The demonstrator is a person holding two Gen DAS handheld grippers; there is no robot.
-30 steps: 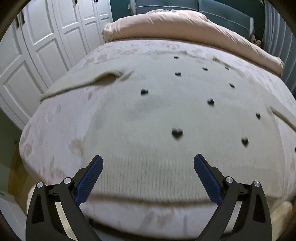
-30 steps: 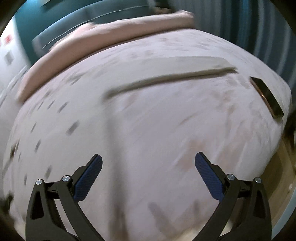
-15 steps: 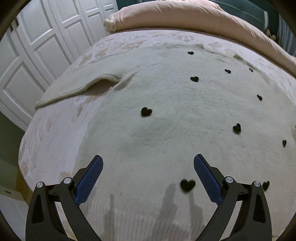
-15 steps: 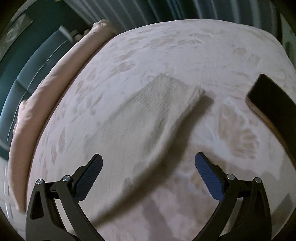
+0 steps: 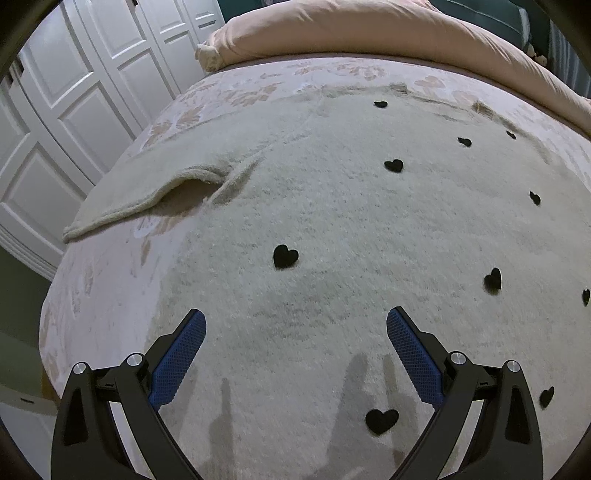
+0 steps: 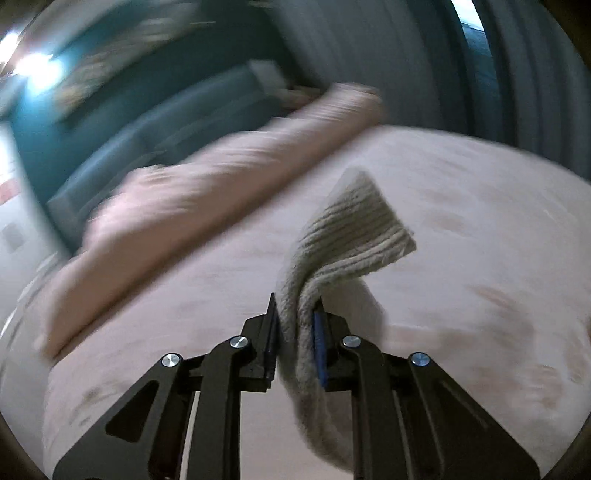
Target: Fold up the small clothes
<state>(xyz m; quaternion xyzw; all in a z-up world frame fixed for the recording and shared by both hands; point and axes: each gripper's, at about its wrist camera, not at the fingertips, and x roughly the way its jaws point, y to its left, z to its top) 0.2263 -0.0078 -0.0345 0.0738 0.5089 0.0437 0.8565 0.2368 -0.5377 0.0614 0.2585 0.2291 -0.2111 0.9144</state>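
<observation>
A cream knit sweater [image 5: 351, 229] with small black hearts lies spread flat on the bed. Its left sleeve [image 5: 147, 188] stretches out toward the wardrobe side. My left gripper [image 5: 295, 328] is open and hovers over the sweater's lower body, touching nothing. In the right wrist view, my right gripper [image 6: 295, 314] is shut on the sweater's other sleeve near its ribbed cuff [image 6: 354, 229], and holds it lifted above the bed, the cuff sticking up past the fingers.
The bed [image 5: 99, 280] has a pale floral cover. A pink rolled duvet [image 5: 369, 33] lies along its far side, also in the right wrist view [image 6: 207, 199]. White wardrobe doors [image 5: 74, 92] stand at the left. A teal headboard [image 6: 147, 122] and grey curtains [image 6: 406, 66] lie beyond.
My right gripper closed on the sleeve cuff and lifted it off the bed. My left gripper moved forward over the sweater's body, still open.
</observation>
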